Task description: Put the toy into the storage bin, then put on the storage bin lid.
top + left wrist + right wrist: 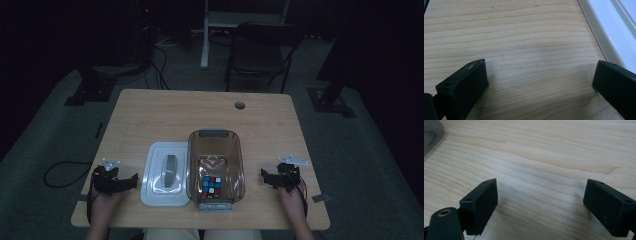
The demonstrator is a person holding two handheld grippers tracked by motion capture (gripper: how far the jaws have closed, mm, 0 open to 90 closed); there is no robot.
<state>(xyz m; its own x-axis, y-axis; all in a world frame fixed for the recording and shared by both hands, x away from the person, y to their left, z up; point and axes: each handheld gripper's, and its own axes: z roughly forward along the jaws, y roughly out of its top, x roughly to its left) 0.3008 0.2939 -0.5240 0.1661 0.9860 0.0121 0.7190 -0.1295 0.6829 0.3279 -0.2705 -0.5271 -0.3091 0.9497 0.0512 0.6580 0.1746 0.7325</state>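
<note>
- Left tongs (134,181): wide apart, holding nothing, low over the table (150,110), just left of the white lid (165,175).
- Clear bin (216,165): beside the lid, puzzle cube (212,185) inside at its near end.
- Right tongs (265,177): wide apart, holding nothing, near the bin's right side.

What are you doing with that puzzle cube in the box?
A person sits at the wooden table with a tool in each hand. The left tool and the right tool both rest open on the table, holding nothing. Between them stands a clear plastic box with a colourful puzzle cube inside. Its white lid lies flat beside it, nearer the left tool. Nothing is being touched just now.
</note>
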